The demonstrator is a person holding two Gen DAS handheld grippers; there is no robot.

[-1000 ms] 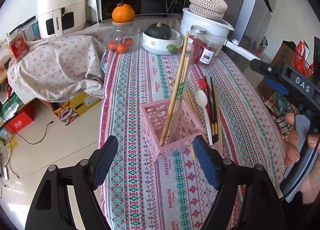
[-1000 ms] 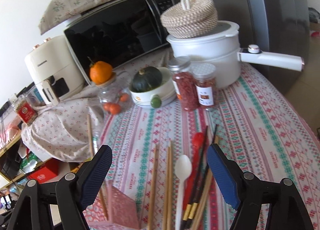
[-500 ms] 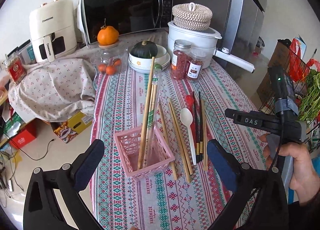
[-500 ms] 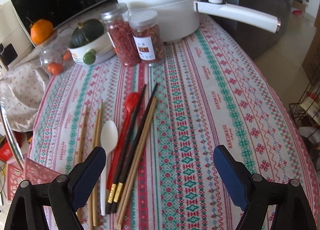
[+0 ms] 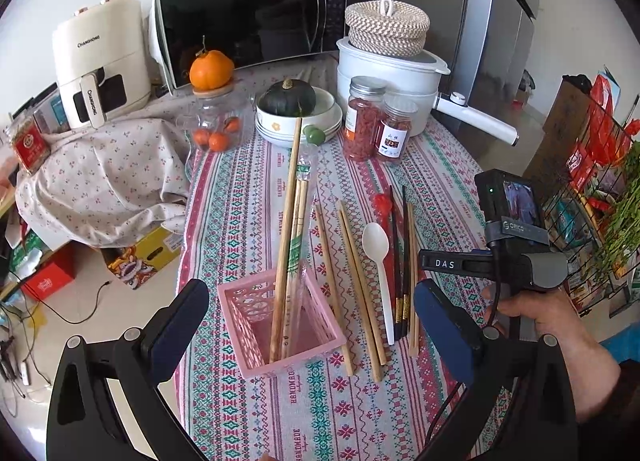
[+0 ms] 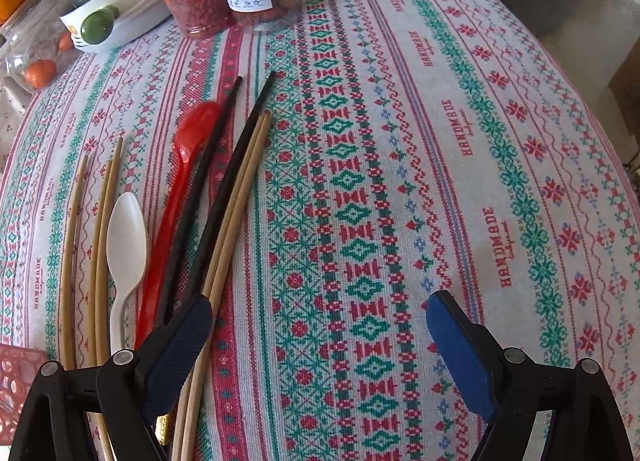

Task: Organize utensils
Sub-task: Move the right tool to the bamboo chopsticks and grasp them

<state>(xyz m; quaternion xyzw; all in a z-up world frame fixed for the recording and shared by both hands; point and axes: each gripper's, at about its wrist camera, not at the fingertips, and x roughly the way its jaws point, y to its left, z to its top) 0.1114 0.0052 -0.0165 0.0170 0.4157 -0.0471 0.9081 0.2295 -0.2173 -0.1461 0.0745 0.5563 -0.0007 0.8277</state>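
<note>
A pink basket [image 5: 256,313] stands on the patterned tablecloth and holds several wooden chopsticks [image 5: 286,245], some in a clear wrapper. To its right lie loose wooden chopsticks [image 5: 352,281], a white spoon [image 5: 378,257], a red spoon [image 6: 180,185] and black chopsticks [image 6: 208,197]. My left gripper [image 5: 312,325] is open and empty, above the basket. My right gripper [image 6: 320,345] is open and empty, low over the cloth just right of the utensils. Its left finger pad [image 6: 180,353] is over the ends of two wooden chopsticks [image 6: 232,221].
At the back stand two red-filled jars [image 5: 376,129], a bowl with a green squash [image 5: 288,105], a white pot [image 5: 392,81], a glass jar with small oranges [image 5: 216,125], a microwave [image 5: 248,17] and an air fryer [image 5: 100,61]. A wire rack [image 5: 592,189] stands right.
My right gripper has dropped and tilted down towards the utensils and cloth. My left gripper has pulled back and risen from the basket, so more of the table shows.
</note>
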